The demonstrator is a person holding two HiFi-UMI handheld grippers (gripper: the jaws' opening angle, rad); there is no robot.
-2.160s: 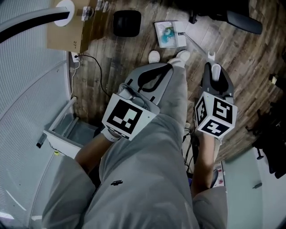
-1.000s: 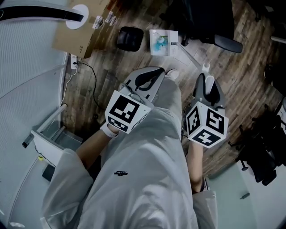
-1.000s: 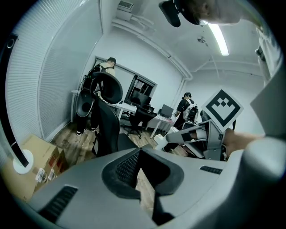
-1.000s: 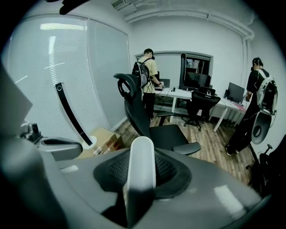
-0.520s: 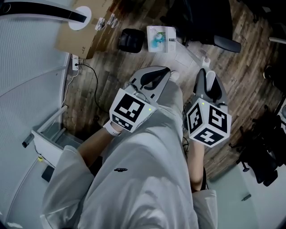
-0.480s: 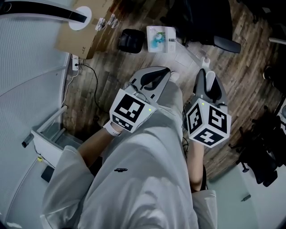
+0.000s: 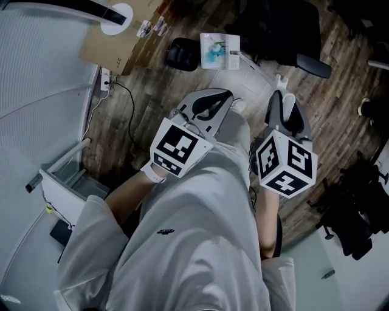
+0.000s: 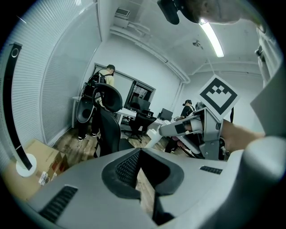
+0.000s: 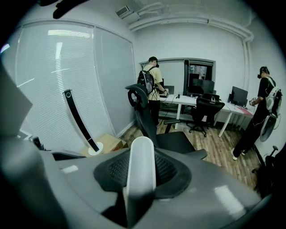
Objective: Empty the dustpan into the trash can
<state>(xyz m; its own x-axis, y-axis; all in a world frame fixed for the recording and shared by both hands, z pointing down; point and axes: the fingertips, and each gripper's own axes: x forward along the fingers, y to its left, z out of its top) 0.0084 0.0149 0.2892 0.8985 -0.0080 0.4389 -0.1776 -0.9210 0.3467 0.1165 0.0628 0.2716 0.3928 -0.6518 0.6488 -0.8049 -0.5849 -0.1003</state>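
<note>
In the head view the white dustpan lies on the wood floor with something teal in it, right beside the black trash can. Its long white handle runs back toward me into my right gripper, which is shut on the rounded handle end. My left gripper hangs over my left knee, its tips together and nothing between them. The right gripper's marker cube shows in the left gripper view.
A cardboard box with a white round lamp base sits at the far left. A black office chair stands beyond the dustpan. An open drawer is at my left. Two people work at desks across the room.
Both grippers have come up slightly. The right one still holds the handle. The dustpan stays beside the black can.
</note>
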